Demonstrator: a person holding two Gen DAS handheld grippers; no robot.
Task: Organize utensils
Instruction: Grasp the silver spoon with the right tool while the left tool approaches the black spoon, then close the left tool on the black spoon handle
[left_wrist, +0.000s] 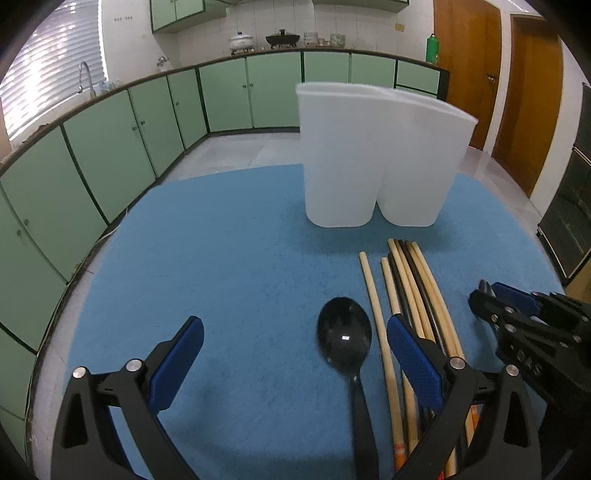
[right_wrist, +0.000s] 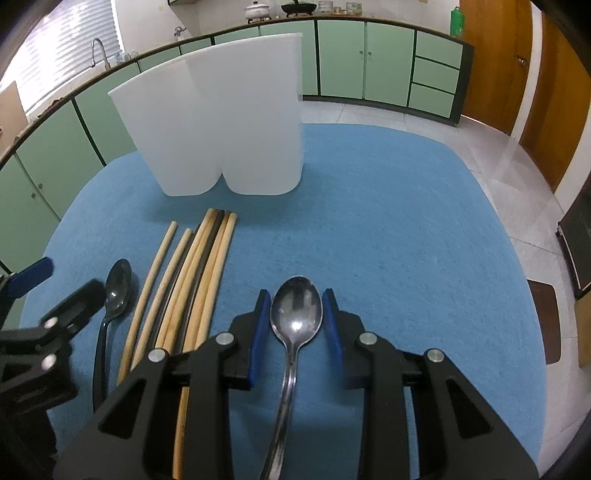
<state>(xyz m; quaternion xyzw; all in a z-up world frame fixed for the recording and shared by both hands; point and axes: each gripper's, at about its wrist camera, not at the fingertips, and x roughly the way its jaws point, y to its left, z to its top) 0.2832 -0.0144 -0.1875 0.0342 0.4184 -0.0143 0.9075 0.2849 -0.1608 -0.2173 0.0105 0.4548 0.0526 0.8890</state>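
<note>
We hold the right gripper (right_wrist: 295, 321) angled down over the blue mat (right_wrist: 388, 221), its blue pads narrowed around the bowl of a silver spoon (right_wrist: 295, 314); the pads sit just beside the bowl's edges, and we cannot tell whether they press on it. The spoon's handle runs back between the fingers. The left gripper (left_wrist: 295, 354) stands spread wide, nothing clamped. A black spoon (left_wrist: 344, 334) lies on the mat between its fingers, bowl up. Its right pad (left_wrist: 413, 362) is over a bundle of wooden and dark chopsticks (left_wrist: 410, 288), which lies just right of the black spoon. Beyond the chopstick tips stands a white two-compartment holder (left_wrist: 369, 155), upright on the mat. Green cabinets (left_wrist: 110, 147) run behind the table.
</note>
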